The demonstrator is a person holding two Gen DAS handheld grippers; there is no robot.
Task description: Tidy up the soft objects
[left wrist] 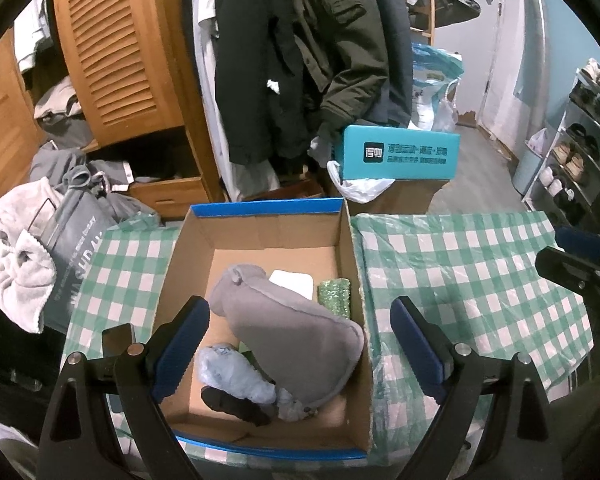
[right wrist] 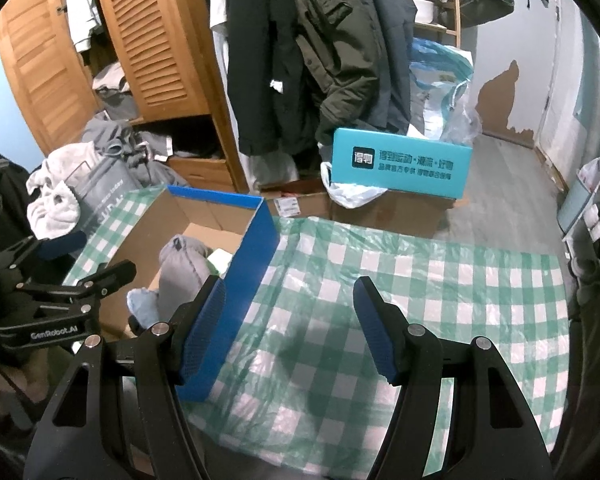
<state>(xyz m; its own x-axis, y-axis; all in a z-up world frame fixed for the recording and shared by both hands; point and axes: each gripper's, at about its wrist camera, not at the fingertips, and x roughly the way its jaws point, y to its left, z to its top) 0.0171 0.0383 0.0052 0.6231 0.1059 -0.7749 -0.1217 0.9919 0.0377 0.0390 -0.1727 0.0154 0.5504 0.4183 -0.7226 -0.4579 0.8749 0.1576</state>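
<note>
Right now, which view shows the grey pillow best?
The left wrist view: the grey pillow lies whole in the open box, seen from above. The right wrist view shows only its upper part; the box's blue wall and a finger hide the rest.

An open cardboard box (left wrist: pixel 260 240) sits on the left part of the table (left wrist: pixel 480 280), reaching from its near edge to its far edge. In the box, a pillow (left wrist: pixel 292 320) lies across the middle; a sponge (left wrist: pixel 334 294) stands against the right wall, with a flat pad (left wrist: pixel 294 282) just left of it, behind the pillow. A crumpled bag (left wrist: pixel 236 372) and a dark item (left wrist: pixel 232 402) lie toward the near wall. Right of the box the table carries nothing. Beyond the far edge, a lidded box (left wrist: pixel 400 154) rests on a carton (right wrist: pixel 380 212), with hanging coats (left wrist: pixel 300 60) behind it.
</note>
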